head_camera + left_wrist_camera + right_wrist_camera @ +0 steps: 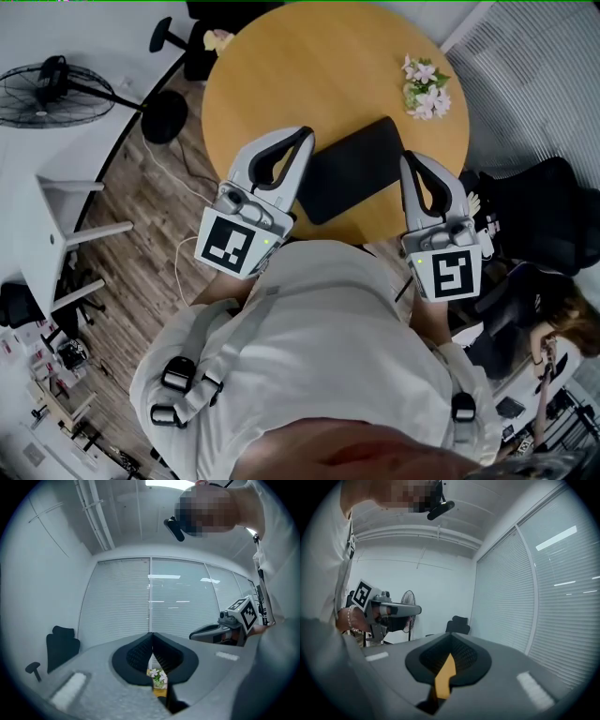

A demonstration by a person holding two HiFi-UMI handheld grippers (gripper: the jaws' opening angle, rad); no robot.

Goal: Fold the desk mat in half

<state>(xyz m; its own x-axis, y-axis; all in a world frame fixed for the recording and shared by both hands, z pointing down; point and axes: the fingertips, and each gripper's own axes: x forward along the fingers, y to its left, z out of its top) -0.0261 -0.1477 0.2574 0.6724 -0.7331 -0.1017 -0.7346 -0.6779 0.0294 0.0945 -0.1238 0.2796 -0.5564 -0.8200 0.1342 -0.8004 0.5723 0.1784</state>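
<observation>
Presently the black desk mat (352, 169) is seen lying flat at the near edge of the round wooden table (281, 66), between the left gripper (307, 133) and the right gripper (406, 157). Both pairs of jaws are pressed together, with nothing gripped.

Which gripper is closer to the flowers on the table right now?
Right. The right gripper is at the right edge of the desk mat, just below the flowers in the head view; the left gripper is across the mat, at its left edge.
</observation>
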